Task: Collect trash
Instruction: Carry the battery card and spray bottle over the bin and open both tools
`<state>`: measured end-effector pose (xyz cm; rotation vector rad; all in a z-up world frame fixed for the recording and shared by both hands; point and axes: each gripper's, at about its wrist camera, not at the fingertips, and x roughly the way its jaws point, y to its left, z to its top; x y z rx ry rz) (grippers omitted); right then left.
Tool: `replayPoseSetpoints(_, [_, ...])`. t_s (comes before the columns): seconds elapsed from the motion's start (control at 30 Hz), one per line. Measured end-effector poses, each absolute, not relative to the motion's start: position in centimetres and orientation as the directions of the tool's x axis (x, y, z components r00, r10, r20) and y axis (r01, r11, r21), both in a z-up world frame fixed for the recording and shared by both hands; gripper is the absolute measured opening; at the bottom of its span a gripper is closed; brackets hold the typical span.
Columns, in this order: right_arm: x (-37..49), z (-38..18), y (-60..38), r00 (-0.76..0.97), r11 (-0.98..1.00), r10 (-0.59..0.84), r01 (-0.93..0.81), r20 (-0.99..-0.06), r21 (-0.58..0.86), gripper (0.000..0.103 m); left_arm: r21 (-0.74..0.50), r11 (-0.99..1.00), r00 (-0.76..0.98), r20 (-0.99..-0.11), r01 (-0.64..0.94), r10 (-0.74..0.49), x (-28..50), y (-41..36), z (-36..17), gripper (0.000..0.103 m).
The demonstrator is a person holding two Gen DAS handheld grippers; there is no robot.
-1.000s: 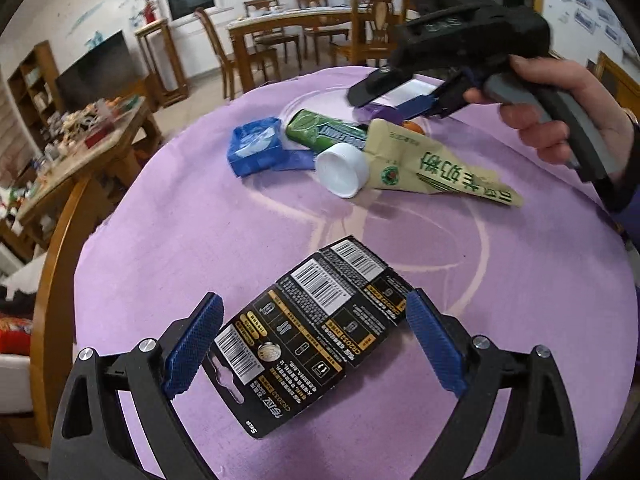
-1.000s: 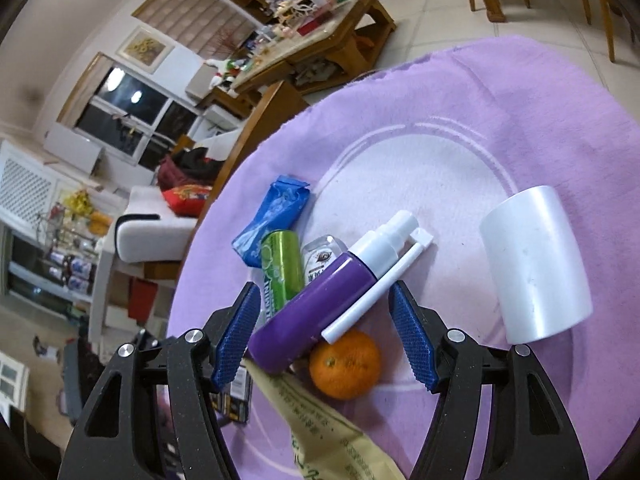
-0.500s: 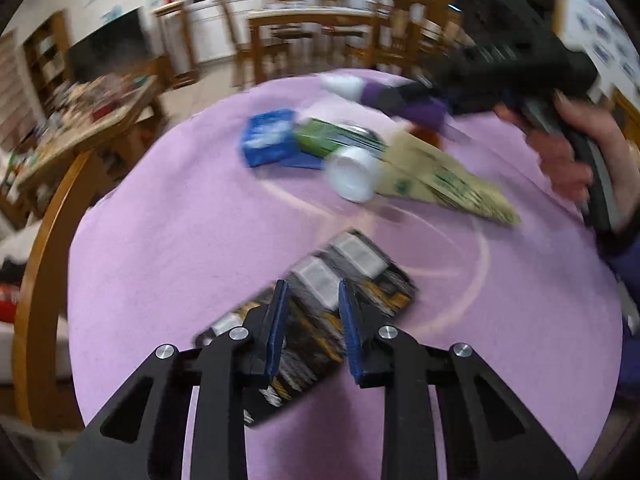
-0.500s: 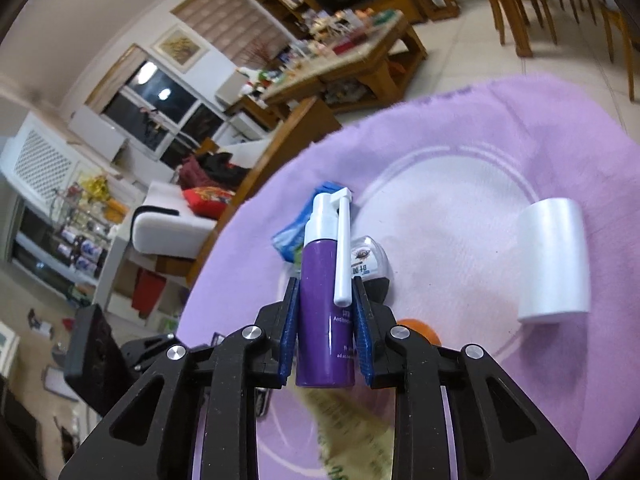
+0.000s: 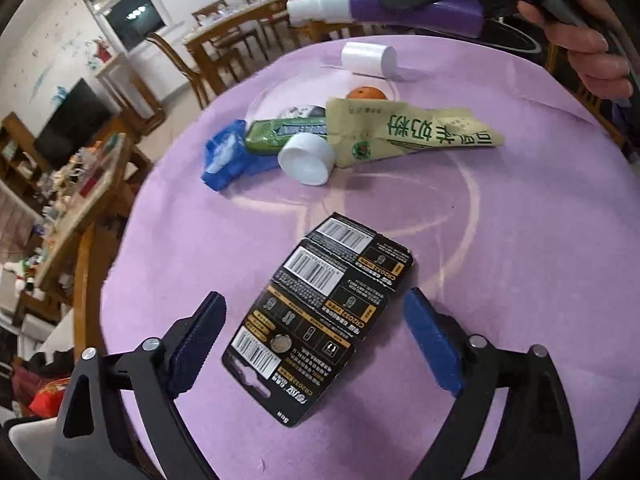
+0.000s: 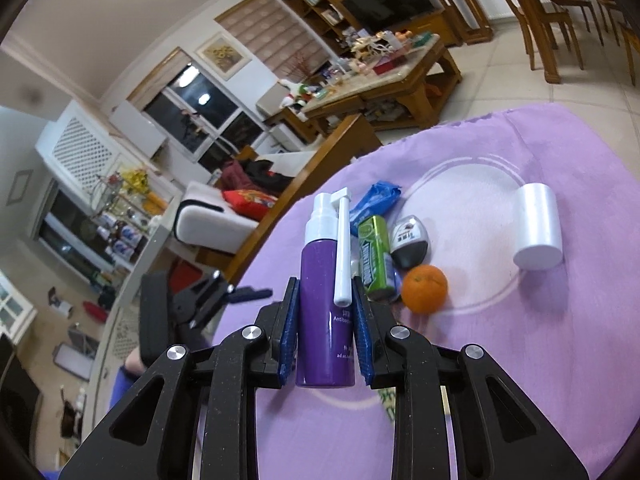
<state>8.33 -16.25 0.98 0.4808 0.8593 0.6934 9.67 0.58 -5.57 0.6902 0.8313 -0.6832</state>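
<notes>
Right gripper (image 6: 325,328) is clamped on the purple spray bottle (image 6: 325,312), now lifted clear of the purple cloth (image 6: 520,340). Left gripper (image 5: 316,344), pinched moments ago, is opening again around one black battery card (image 5: 320,316), untouched. Two white cylinders (image 5: 368,59) remain, one orange (image 6: 424,289).

So I've got the purple spray bottle (image 6: 325,312) with its white nozzle up off the table, pinched at the body. The black battery card (image 5: 320,320) lies flat on the purple cloth, barcodes up. Further back there's a clump: blue wrapper (image 5: 224,156), green gum pack (image 5: 286,132), white cap (image 5: 307,158) and a crumpled beige packet (image 5: 412,132), all touching.
</notes>
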Motion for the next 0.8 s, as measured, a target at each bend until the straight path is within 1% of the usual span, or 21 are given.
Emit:
replayPoseSetpoints(0.13, [7.4, 1.2, -16.4, 0.451, 0.677, 0.728, -0.359, -0.516, 0.642, 0.025, 0.181, 0.614, 0.458, -0.826, 0.768, -0.330, 11.1, 1.0, -6.0, 0.091])
replayPoseSetpoints(0.2, [6.9, 1.1, -16.2, 0.448, 0.675, 0.731, -0.358, -0.516, 0.646, 0.025, 0.119, 0.632, 0.433, -0.823, 0.765, -0.369, 11.8, 1.2, -6.3, 0.088])
replayPoseSetpoints(0.23, [6.7, 1.2, -16.0, 0.446, 0.673, 0.732, -0.355, -0.515, 0.649, 0.025, 0.090, 0.639, 0.419, -0.822, 0.764, -0.386, 11.9, 1.2, -6.4, 0.085])
replayPoseSetpoints(0.3, [6.4, 1.1, -16.3, 0.442, 0.666, 0.737, -0.350, -0.512, 0.658, 0.025, 0.058, 0.636, 0.399, -0.821, 0.770, -0.409, 11.9, 1.1, -6.3, 0.071])
replayPoseSetpoints(0.33, [6.5, 1.0, -16.3, 0.440, 0.664, 0.739, -0.348, -0.510, 0.661, 0.025, 0.054, 0.629, 0.395, -0.819, 0.775, -0.416, 11.7, 0.9, -6.2, 0.068])
replayPoseSetpoints(0.53, [6.0, 1.7, -16.7, 0.443, 0.646, 0.752, -0.351, -0.488, 0.678, 0.025, 0.056, 0.656, 0.417, -0.811, 0.753, -0.409, 10.3, 0.1, -6.0, 0.065])
replayPoseSetpoints(0.7, [5.2, 2.3, -17.9, 0.450, 0.626, 0.766, -0.363, -0.459, 0.690, 0.025, 0.007, 0.693, 0.456, -0.758, 0.721, -0.467, 8.3, -0.2, -4.2, 0.064])
replayPoseSetpoints(0.8, [4.7, 2.5, -19.4, 0.459, 0.616, 0.772, -0.368, -0.439, 0.697, 0.025, 0.020, 0.694, 0.479, -0.738, 0.719, -0.476, 6.9, -1.6, -3.1, 0.064])
